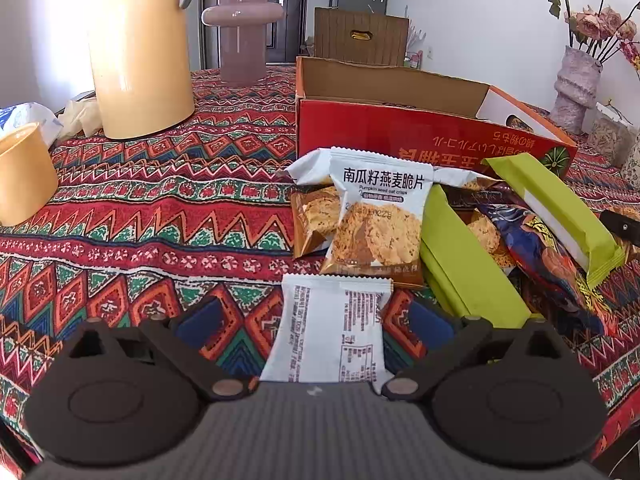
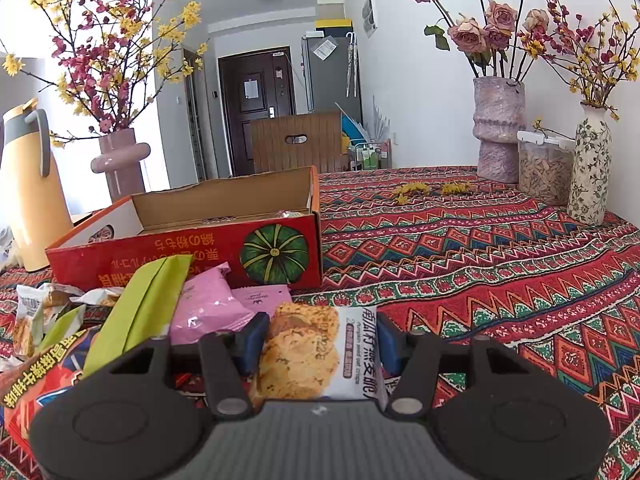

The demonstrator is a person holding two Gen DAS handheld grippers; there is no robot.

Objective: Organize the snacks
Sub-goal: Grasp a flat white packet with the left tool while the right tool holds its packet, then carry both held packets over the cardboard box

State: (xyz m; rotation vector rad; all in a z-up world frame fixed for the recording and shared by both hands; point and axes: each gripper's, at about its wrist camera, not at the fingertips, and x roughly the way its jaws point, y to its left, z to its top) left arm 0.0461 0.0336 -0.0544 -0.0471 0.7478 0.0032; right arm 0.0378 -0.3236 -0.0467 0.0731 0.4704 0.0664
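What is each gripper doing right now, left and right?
Left gripper: open around a white snack packet, pads not touching.
Right gripper: shut on an oat crisp packet.

Left gripper: angled down, jaws spread wide, pads clear on both sides. Right gripper: tilted slightly down, jaws drawn in, both pads pressing what they hold.

open red box at twelve o'clock; oat crisp packets, green packets heaped before it on the counter
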